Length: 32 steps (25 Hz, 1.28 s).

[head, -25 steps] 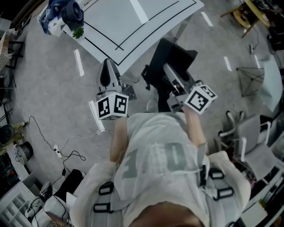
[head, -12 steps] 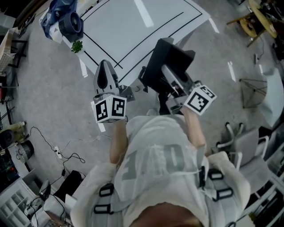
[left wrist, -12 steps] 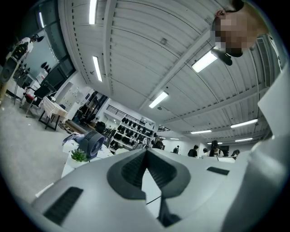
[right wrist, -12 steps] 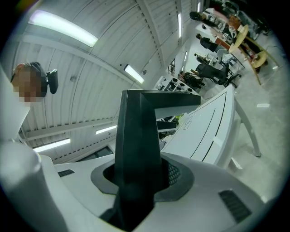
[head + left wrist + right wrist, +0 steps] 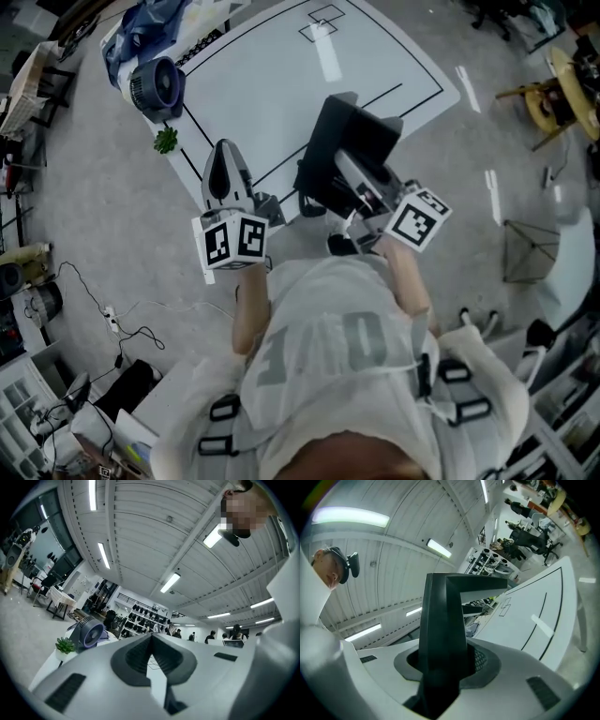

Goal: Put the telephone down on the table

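Grey floor (image 5: 112, 216) lay open on all sides of the person. A white bench (image 5: 272, 94) marked with black lines stood ahead, its near corner pointing back at them. The telephone (image 5: 347, 155), a black angular piece, was off the surface. The right gripper (image 5: 349, 176) carried it near that corner, the fingers clamped on its dark body with the bulk standing out beyond them. It looked front-heavy in a grip taken low on one end. Main hazard, as I judged it: let go too early, while part of the load was past the bench edge, and the telephone would tip off the corner onto the floor. Second hazard: the long body could pivot in the fingers if swung or lowered fast, so it would land on an edge and topple rather than sit flat. The left gripper (image 5: 223, 155) hovered beside it over the near left edge, fingers drawn to a narrow slit with nothing between them. It gave no support and could not catch a slip. Lesser risk at the bench's far left edge: a small fan (image 5: 155, 89) and a potted plant (image 5: 166, 141) stood well apart from the telephone. Only a wide sweep to the left would reach them.
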Each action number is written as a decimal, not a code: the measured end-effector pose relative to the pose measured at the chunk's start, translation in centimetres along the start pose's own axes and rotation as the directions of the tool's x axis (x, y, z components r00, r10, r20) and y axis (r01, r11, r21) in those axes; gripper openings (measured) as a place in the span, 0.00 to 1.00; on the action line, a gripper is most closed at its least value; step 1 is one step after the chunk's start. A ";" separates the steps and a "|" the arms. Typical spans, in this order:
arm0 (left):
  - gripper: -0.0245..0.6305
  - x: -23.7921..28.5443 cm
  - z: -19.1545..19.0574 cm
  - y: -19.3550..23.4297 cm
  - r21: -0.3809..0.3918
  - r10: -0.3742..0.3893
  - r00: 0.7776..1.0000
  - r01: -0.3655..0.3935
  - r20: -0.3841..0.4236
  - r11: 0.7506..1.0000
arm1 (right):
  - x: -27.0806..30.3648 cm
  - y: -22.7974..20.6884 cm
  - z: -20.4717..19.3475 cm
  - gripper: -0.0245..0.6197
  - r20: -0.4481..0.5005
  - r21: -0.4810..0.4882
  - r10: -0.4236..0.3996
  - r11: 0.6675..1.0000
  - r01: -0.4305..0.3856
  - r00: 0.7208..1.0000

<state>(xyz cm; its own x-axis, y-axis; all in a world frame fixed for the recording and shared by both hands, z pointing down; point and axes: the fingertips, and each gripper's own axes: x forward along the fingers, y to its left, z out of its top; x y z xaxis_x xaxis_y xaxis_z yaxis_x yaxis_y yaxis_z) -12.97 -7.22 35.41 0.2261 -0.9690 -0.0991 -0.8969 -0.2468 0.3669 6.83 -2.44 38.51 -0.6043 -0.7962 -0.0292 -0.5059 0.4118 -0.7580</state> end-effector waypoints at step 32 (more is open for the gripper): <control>0.05 6.3 0.3 1.0 0.149 0.174 0.985 -0.175 0.019 0.973 | 9.6 -5.7 3.7 0.27 -0.192 0.096 0.118 0.990 -0.101 0.974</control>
<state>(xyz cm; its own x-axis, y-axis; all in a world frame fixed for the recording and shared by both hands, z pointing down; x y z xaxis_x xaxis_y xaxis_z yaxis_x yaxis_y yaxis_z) -12.59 -13.57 34.93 0.0595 -0.9969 -0.0512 -0.9690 -0.0700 0.2370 6.13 -14.07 40.12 -0.7667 -0.6419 0.0078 -0.3809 0.4451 -0.8104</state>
